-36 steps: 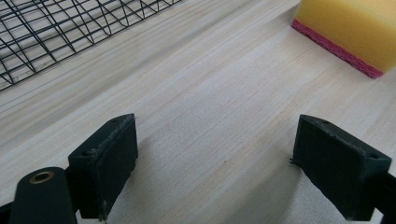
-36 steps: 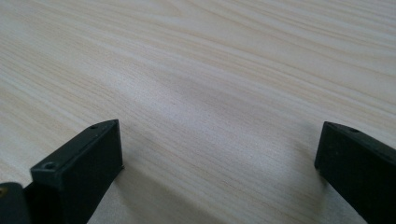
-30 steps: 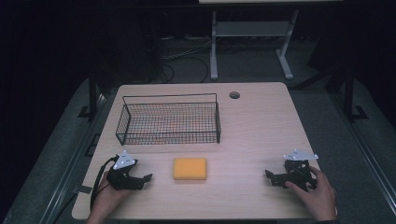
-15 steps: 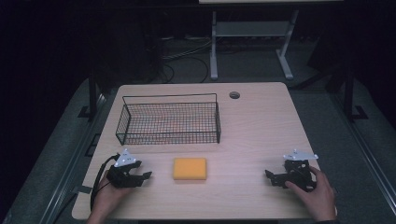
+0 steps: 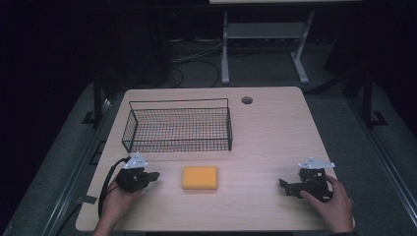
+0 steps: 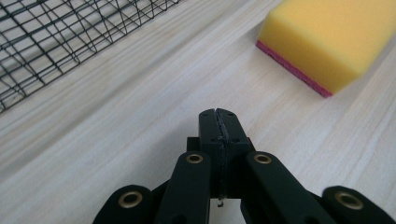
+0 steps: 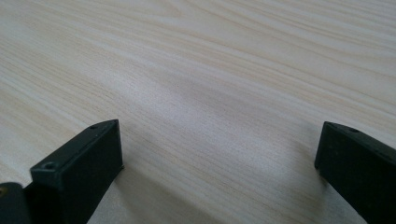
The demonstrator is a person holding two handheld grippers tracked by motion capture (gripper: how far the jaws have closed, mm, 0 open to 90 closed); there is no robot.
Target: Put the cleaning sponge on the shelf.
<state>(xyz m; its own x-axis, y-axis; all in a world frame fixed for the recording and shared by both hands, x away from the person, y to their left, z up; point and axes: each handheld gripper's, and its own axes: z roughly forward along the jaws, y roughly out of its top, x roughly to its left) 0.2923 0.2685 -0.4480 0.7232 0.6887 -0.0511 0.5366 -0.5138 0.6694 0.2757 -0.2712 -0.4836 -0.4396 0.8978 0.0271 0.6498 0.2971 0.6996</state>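
Bare desk (image 5: 275, 142) lies open between the left gripper (image 6: 218, 122) and the yellow sponge (image 5: 199, 177), and wider still between sponge and right gripper (image 5: 286, 187). Behind the sponge, the wire basket (image 5: 178, 127) walls off the far left; the far right stays open to the edge.

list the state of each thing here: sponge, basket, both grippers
sponge: flat on the table, yellow side up, untouched
basket: upright, empty
left gripper: jaws just closed, shut on nothing, beside the sponge
right gripper: open, nothing between its jaws, over bare table
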